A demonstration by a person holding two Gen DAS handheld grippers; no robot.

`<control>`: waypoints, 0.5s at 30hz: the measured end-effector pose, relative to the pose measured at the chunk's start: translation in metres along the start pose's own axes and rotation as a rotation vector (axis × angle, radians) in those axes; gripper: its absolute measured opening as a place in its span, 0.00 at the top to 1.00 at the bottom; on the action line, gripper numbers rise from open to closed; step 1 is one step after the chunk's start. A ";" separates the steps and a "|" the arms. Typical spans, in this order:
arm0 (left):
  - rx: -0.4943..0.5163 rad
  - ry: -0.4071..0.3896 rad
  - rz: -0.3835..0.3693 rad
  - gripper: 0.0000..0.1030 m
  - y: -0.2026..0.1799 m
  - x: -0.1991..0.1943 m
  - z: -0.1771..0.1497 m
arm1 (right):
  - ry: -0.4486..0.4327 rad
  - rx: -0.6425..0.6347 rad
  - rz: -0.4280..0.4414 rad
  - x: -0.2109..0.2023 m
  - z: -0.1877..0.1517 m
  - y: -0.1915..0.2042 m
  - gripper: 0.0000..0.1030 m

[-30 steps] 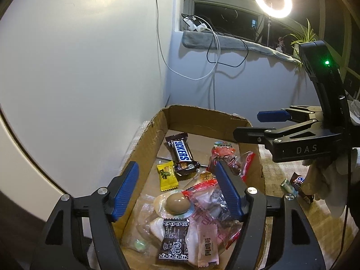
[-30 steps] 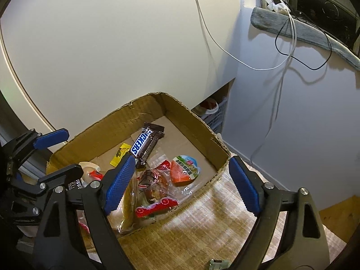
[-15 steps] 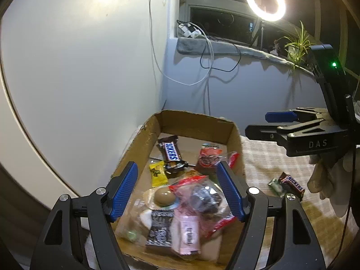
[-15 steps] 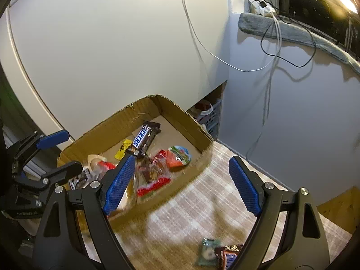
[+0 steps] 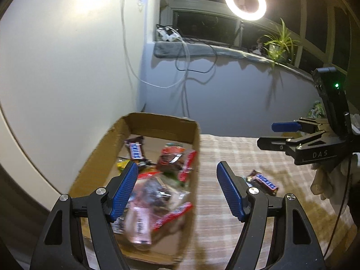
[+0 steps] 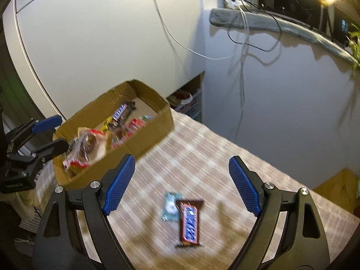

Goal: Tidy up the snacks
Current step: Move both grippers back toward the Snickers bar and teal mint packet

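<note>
A cardboard box [image 5: 101, 155] [image 6: 148, 139] holds several wrapped snacks, among them a Snickers bar [image 5: 136, 150] [image 6: 120, 111]. A second Snickers bar [image 6: 190, 221] [image 5: 263, 181] lies on the checked tablecloth beside a small green packet [image 6: 170, 207]. My left gripper [image 5: 177, 191] is open and empty above the box's right wall. It also shows at the left in the right wrist view [image 6: 48, 133]. My right gripper [image 6: 182, 186] is open and empty above the loose Snickers bar. It shows at the right in the left wrist view [image 5: 270, 136].
The checked tablecloth [image 6: 202, 157] covers the table to the right of the box. A white wall [image 5: 67, 67] stands close behind the box. Cables [image 5: 184, 72] hang from a sill with a ring light [image 5: 245, 1] and a plant [image 5: 279, 42].
Both grippers have pulled back and swung right, away from the box. The loose Snickers bar and green packet now lie between my right gripper's fingers in its view.
</note>
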State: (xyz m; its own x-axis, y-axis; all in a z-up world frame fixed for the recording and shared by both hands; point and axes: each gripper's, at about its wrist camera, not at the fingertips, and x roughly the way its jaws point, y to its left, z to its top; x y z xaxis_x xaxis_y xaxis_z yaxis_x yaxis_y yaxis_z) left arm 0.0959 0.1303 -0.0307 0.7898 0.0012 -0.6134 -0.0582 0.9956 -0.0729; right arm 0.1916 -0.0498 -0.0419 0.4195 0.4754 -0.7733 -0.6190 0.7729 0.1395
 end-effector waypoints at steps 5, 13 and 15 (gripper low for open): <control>0.022 0.011 -0.038 0.30 -0.024 0.003 -0.004 | 0.035 0.010 -0.008 -0.002 -0.023 -0.014 0.15; 0.058 0.054 -0.099 0.33 -0.057 0.013 -0.017 | 0.107 -0.016 0.027 0.004 -0.053 -0.017 0.15; 0.070 0.072 -0.112 0.42 -0.064 0.018 -0.020 | 0.120 -0.021 0.036 0.008 -0.056 -0.017 0.16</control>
State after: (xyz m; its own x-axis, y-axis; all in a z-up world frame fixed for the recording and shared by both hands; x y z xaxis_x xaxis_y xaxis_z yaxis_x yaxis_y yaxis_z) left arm 0.1015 0.0642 -0.0523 0.7432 -0.1146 -0.6592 0.0726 0.9932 -0.0908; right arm 0.1682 -0.0826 -0.0851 0.3149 0.4478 -0.8368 -0.6465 0.7467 0.1563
